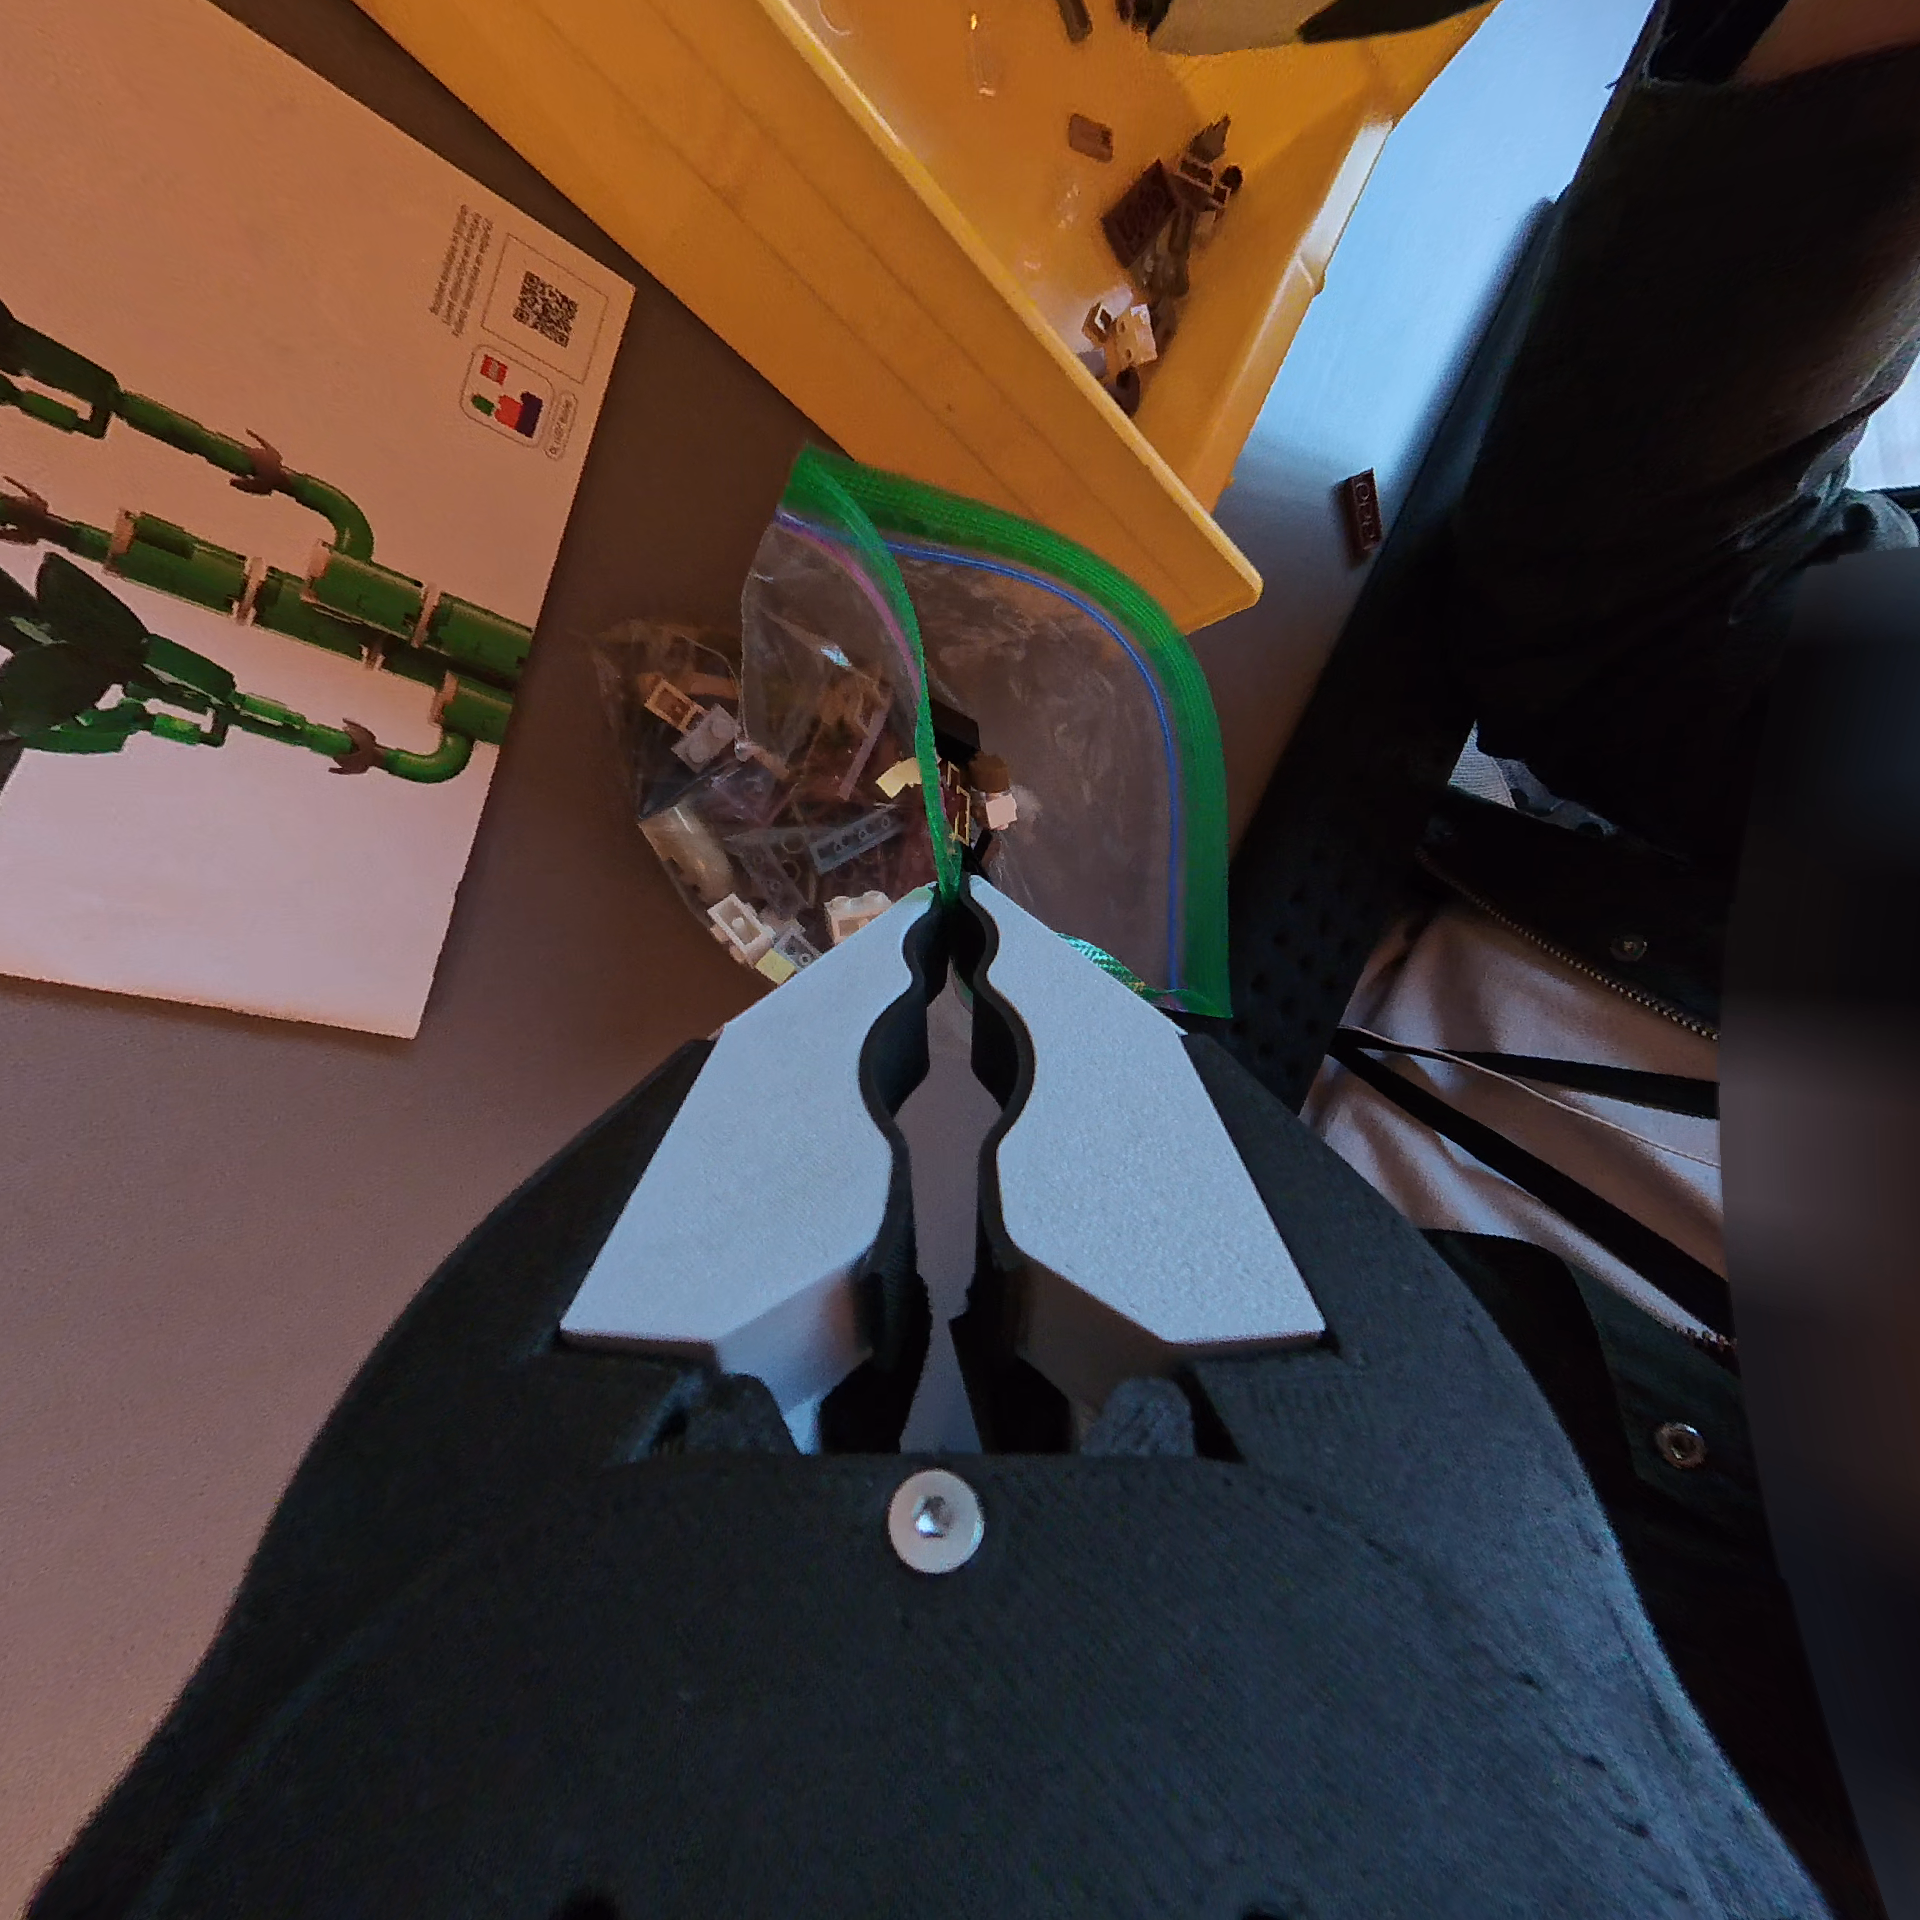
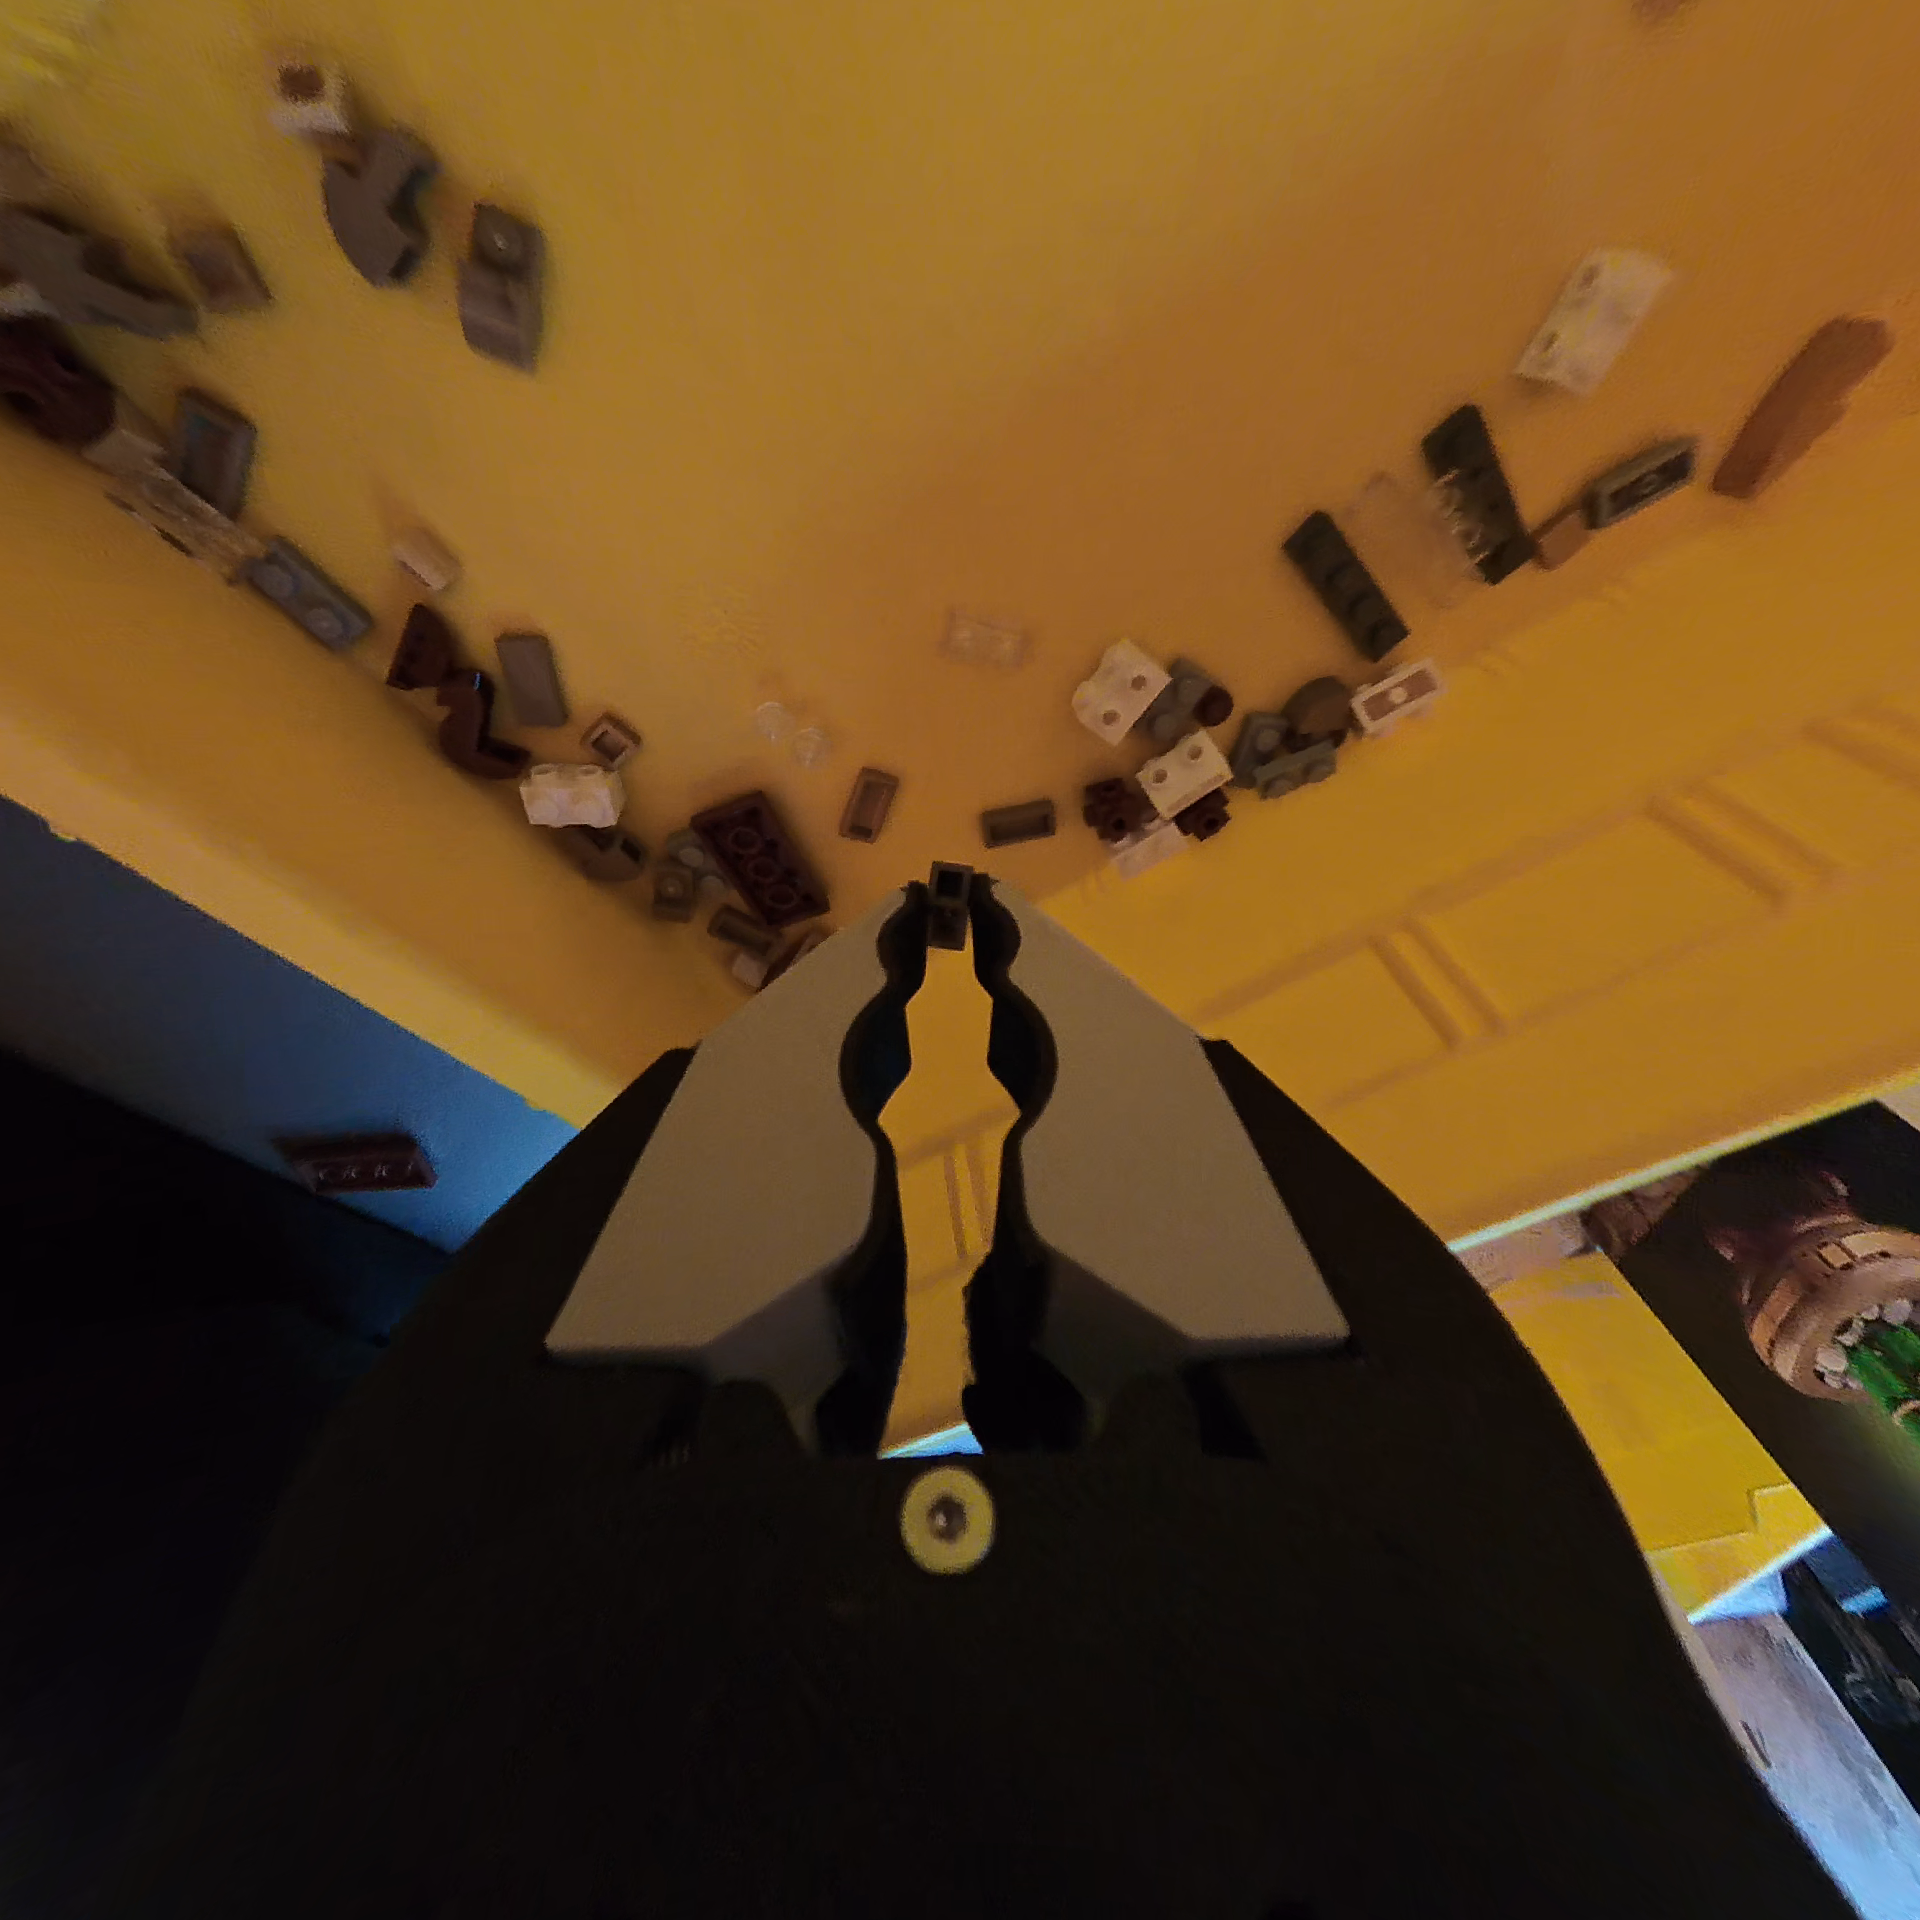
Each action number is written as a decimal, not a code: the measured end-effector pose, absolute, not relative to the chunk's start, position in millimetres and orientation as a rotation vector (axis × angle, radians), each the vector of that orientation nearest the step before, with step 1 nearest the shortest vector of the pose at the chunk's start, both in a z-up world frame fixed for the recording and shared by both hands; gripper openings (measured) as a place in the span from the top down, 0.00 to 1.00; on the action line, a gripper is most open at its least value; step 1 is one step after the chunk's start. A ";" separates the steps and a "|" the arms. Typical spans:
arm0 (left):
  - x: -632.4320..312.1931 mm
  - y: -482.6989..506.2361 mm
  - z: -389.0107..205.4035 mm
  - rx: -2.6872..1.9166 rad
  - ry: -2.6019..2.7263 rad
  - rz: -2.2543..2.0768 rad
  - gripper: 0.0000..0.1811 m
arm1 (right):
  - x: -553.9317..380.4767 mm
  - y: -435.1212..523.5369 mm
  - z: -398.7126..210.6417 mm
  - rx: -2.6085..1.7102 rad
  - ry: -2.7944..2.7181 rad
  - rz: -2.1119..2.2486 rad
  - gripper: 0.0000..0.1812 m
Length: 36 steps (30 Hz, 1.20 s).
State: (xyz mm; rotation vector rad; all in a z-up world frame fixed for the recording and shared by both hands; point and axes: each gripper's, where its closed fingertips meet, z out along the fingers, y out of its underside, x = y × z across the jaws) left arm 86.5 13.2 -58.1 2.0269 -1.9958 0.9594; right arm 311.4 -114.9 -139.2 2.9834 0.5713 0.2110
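My left gripper [image 1: 954, 902] is shut on the green zip edge of a clear plastic bag [image 1: 1049, 727]. The bag stands open and holds several small grey, white and brown bricks [image 1: 769, 821]. It rests on the grey table beside a yellow bin [image 1: 935, 343]. My right gripper [image 2: 948, 906] is shut on a small dark grey brick [image 2: 950, 900] and holds it over the floor of the yellow bin [image 2: 1039, 364]. Several loose bricks lie scattered in the bin, among them a dark brown plate [image 2: 761, 858] just left of the fingertips.
A printed instruction sheet [image 1: 260, 582] with green stems lies left of the bag. A brown plate [image 1: 1363, 515] lies on the table outside the bin; it also shows in the right wrist view [image 2: 362, 1166]. A person's dark jacket [image 1: 1662, 520] fills the right side. A dark booklet [image 2: 1808, 1309] lies at the right. About 30 cm separates my left fingertips from my right. Measured from the fingertips, the dark brown plate [image 2: 761, 858] is 4 cm or so from the right gripper and 25 cm from the left. It is also in sight in the left wrist view [image 1: 1140, 215].
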 end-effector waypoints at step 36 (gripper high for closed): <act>85.2 5.5 -54.7 1.983 -2.017 0.971 1.00 | 190.8 -95.0 182.4 4.371 1.415 0.330 0.65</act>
